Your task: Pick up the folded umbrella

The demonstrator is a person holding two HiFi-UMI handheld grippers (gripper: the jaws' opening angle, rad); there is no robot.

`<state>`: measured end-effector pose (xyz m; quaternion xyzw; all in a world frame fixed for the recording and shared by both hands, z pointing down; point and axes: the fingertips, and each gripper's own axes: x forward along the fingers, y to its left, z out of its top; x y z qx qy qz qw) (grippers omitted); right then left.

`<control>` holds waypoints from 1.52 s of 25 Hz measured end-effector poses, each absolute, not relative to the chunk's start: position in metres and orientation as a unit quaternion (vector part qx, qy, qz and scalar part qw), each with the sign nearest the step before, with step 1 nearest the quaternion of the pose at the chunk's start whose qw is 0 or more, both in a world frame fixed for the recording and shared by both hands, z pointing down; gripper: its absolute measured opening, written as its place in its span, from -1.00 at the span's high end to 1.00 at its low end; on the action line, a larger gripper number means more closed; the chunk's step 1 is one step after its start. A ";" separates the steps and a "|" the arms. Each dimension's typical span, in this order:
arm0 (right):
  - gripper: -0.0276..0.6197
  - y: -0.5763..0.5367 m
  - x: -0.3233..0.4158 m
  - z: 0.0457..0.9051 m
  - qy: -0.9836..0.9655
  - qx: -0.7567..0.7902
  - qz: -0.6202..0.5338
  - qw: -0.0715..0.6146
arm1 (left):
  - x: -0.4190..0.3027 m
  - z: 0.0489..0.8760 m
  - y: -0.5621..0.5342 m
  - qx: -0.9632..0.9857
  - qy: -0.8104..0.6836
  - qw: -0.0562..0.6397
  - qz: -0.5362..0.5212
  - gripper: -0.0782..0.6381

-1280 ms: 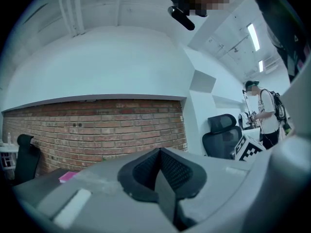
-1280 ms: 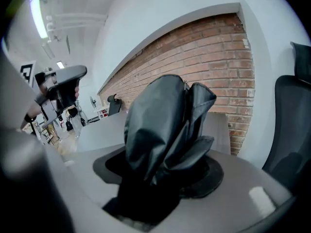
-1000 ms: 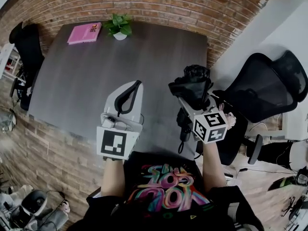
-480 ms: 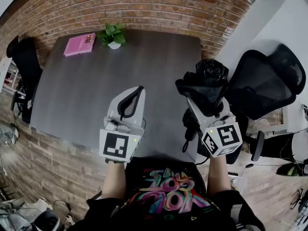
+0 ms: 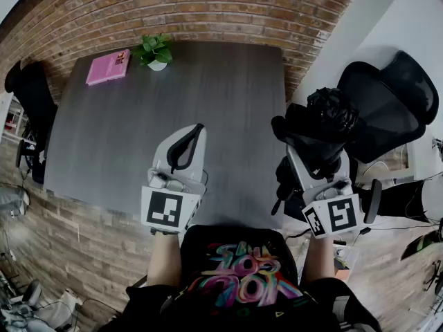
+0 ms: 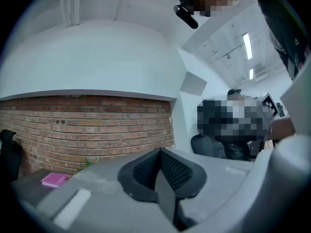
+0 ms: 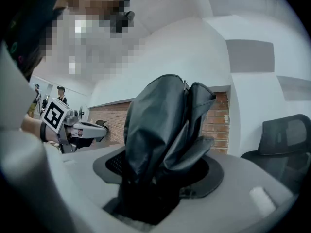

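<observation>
Holding the folded umbrella in the right gripper, jaws partway apart and pressed on its black bundle, centre right of the head view, past the table's right edge. Holding nothing in the left gripper, jaws together, lower centre.

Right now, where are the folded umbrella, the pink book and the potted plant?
folded umbrella [image 5: 318,130]: head view, on its bunched black canopy.
pink book [image 5: 107,67]: head view, middle of its cover.
potted plant [image 5: 153,48]: head view, on its green leaves.
</observation>
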<state>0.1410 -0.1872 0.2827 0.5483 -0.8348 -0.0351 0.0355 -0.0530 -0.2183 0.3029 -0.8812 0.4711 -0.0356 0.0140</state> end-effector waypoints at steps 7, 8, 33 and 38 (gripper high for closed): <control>0.01 -0.180 0.148 0.284 -0.830 0.556 -0.029 0.028 | -0.051 0.301 -0.218 -0.880 0.474 0.017 -0.037 0.78; 0.01 -0.180 0.148 0.284 -0.830 0.556 -0.028 0.027 | -0.052 0.301 -0.218 -0.879 0.474 0.017 -0.036 0.78; 0.01 -0.188 0.138 0.290 -0.839 0.543 -0.021 0.028 | -0.058 0.302 -0.221 -0.874 0.485 0.013 -0.036 0.78; 0.01 -0.190 0.139 0.293 -0.839 0.543 -0.017 0.031 | -0.058 0.301 -0.223 -0.872 0.487 0.014 -0.038 0.78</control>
